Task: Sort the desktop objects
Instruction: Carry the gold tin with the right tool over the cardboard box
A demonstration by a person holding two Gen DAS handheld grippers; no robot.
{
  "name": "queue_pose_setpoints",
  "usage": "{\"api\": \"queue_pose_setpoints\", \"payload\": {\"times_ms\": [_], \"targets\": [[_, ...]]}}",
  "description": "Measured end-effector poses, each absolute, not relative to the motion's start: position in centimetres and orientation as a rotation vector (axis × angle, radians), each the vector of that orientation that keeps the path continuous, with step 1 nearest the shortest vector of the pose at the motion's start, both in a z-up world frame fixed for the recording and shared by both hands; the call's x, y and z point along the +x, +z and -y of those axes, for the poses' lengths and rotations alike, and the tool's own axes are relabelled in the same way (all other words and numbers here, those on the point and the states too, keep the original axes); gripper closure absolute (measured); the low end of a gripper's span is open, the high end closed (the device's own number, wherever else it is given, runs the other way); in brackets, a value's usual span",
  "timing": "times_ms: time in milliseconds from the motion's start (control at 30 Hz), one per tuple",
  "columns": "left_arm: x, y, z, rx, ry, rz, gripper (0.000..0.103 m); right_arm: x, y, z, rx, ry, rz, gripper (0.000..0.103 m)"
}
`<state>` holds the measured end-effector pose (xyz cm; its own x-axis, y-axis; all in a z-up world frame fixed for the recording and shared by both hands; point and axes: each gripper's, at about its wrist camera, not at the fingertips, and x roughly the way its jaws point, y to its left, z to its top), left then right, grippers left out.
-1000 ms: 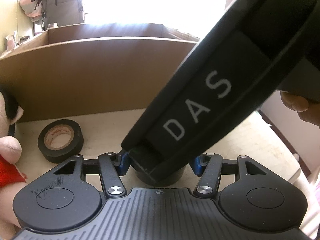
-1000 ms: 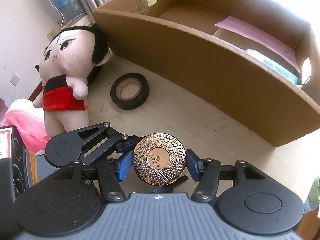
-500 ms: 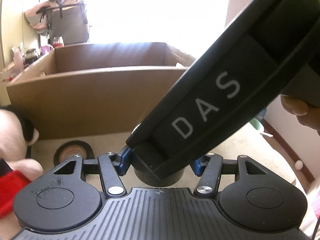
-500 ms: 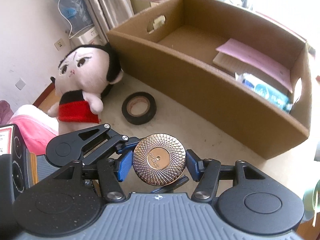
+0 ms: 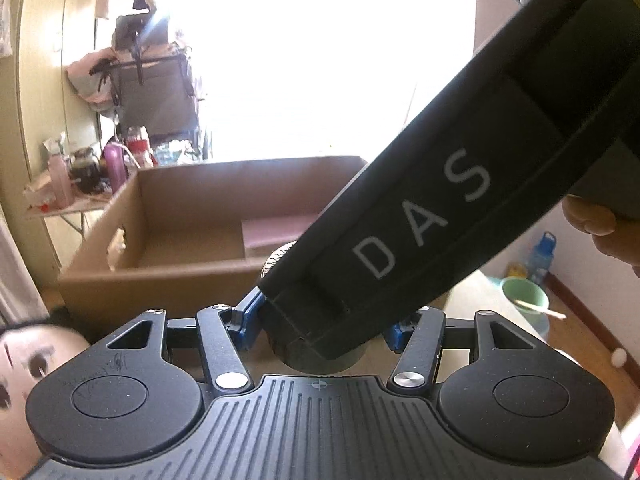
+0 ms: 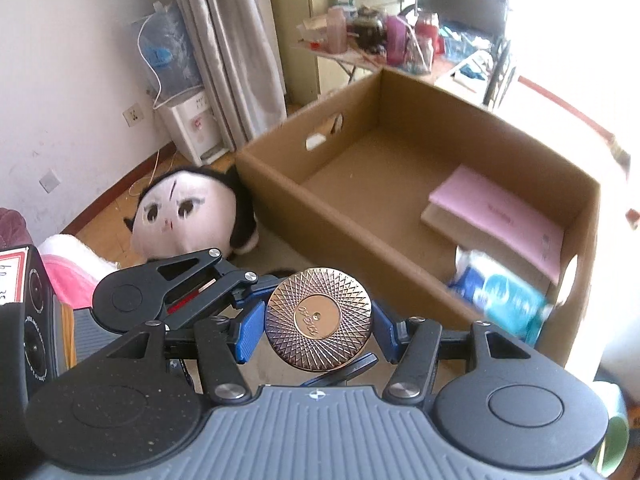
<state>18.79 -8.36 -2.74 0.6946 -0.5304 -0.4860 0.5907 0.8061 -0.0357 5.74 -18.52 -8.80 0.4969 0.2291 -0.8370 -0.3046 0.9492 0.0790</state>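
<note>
Both grippers are shut on one round jar with a gold patterned lid [image 6: 319, 318]. My right gripper [image 6: 319, 326] clamps it near the lid from above. My left gripper [image 5: 320, 334] clamps its dark body [image 5: 320, 356] lower down. In the left wrist view the right gripper's black body marked "DAS" [image 5: 420, 232] crosses in front and hides most of the jar. The jar hangs in the air in front of the open cardboard box [image 6: 360, 224], above the level of its rim [image 5: 160, 276].
The box holds a pink booklet [image 6: 500, 216] on a brown packet and a blue-white pack [image 6: 500, 288]. A plush doll [image 6: 188, 212] lies left of the box. A green cup [image 5: 524, 296] stands at the right table edge. The black tape roll is hidden.
Both grippers have risen together with the jar. The box interior has come into view from above, and the tape roll has dropped out of sight.
</note>
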Motion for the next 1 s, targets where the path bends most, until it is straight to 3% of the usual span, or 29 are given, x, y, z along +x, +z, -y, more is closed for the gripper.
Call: {"api": "queue_pose_setpoints", "payload": {"times_ms": [100, 400, 733, 867, 1000], "targets": [[16.4, -1.6, 8.6, 0.116, -0.610, -0.491, 0.045, 7.2, -7.8, 18.6, -0.094, 0.332, -0.982, 0.042], [19.5, -0.3, 9.8, 0.123, -0.603, -0.498, 0.045, 13.7, -6.6, 19.5, -0.108, 0.342, -0.978, 0.042], [26.6, -2.8, 12.1, 0.111, -0.608, -0.704, 0.044, 22.2, -10.9, 22.8, 0.013, 0.334, -1.129, 0.042], [27.6, -4.1, 12.3, 0.088, -0.568, -0.775, 0.022, 24.1, -13.7, 24.1, 0.060, 0.306, -1.195, 0.042], [27.4, -4.4, 11.0, 0.061, -0.550, -0.780, 0.016, 25.4, -16.2, 25.2, 0.083, 0.266, -1.238, 0.042]]}}
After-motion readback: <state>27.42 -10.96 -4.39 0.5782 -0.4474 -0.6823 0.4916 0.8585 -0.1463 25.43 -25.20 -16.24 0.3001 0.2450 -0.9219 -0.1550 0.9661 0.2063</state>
